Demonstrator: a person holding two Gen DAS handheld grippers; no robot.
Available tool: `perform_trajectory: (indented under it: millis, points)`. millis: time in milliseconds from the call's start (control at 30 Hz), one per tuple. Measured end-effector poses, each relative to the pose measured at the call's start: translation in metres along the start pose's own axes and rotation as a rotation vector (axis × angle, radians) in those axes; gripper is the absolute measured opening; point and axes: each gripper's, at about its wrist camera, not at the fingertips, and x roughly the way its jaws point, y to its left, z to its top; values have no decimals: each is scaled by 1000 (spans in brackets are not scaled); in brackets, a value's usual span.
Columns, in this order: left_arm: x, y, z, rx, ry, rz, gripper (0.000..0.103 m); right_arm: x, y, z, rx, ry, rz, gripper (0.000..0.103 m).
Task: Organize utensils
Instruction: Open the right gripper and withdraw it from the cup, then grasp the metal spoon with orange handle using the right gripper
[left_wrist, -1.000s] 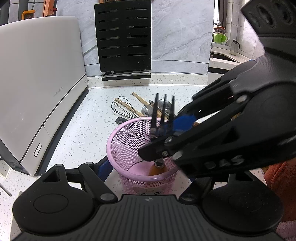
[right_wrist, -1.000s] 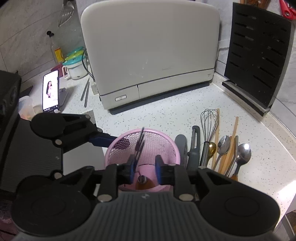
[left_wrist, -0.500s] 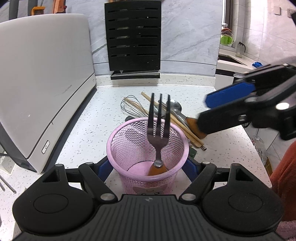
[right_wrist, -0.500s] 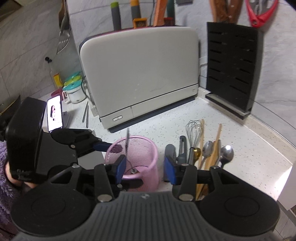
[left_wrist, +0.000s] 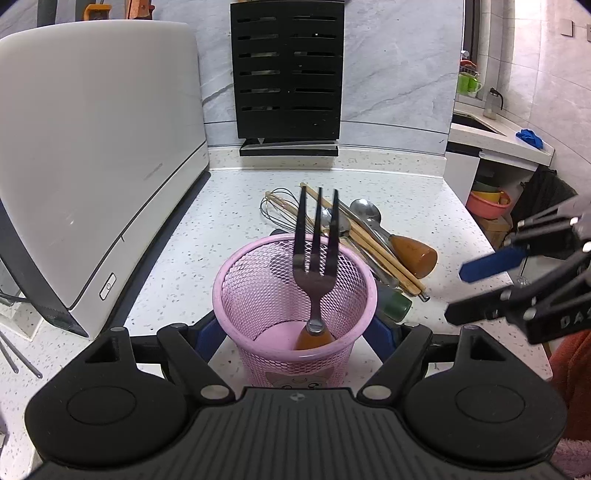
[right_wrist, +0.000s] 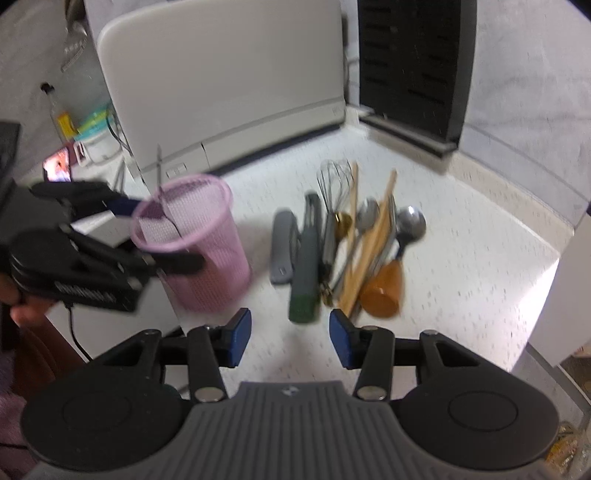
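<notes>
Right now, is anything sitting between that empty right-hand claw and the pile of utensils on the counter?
Nothing visible does. The right gripper is open and empty, and only bare countertop lies between it and the utensil pile. The pink basket, gripped by the left gripper, stands off to the side.

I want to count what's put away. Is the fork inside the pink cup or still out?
Inside. The fork stands handle-down in the pink cup, with its prongs sticking up over the rim.

utensil pile (right_wrist: 343, 240) motion-blurred, fork handle (left_wrist: 314, 338) half hidden (behind mesh)
</notes>
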Motion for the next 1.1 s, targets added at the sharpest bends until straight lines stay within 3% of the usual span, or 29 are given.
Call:
perform_trajectory:
  millis: [400,767,967,1100]
  points:
    - [1,6,1,-18,2,19,91,20,-17,-8,10,82,-55,46]
    - [2,8,1,-24,1,25,91,34,-30,13,24,118,-74,45]
    - [4,13,5,-29,2,30,91,41,-41,33,35,111,-92,39]
    - [7,15,7,-27,1,29,91,53,-56,48,70,124,-116,25]
